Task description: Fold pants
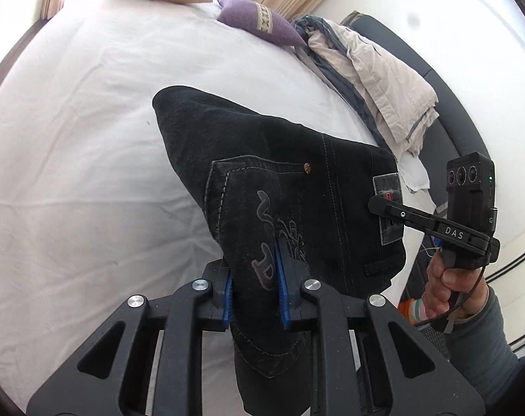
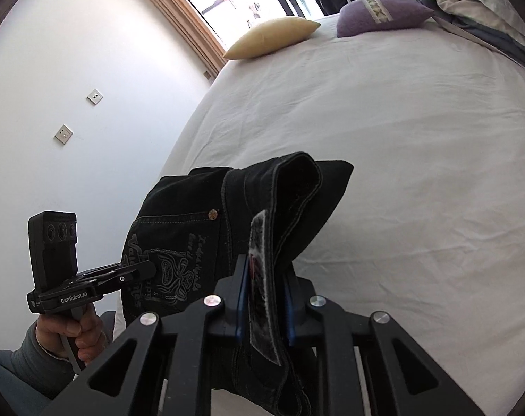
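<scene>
Black denim pants (image 1: pixel 290 187) with an embroidered back pocket hang lifted over the white bed (image 1: pixel 89 138). My left gripper (image 1: pixel 255 277) is shut on the pocket area of the pants. My right gripper (image 2: pixel 264 298) is shut on the waistband by its grey label patch (image 2: pixel 262 277). The right gripper also shows in the left wrist view (image 1: pixel 377 204), pinching the waistband at the patch. The left gripper shows in the right wrist view (image 2: pixel 147 268), gripping the pocket side of the pants (image 2: pixel 193 228). The lower legs are hidden.
A yellow pillow (image 2: pixel 272 36) and a purple pillow (image 2: pixel 380 14) lie at the bed's far end. A pile of beige and grey clothes (image 1: pixel 373 79) lies along the bed's right edge. A white wall with sockets (image 2: pixel 64 133) is on the left.
</scene>
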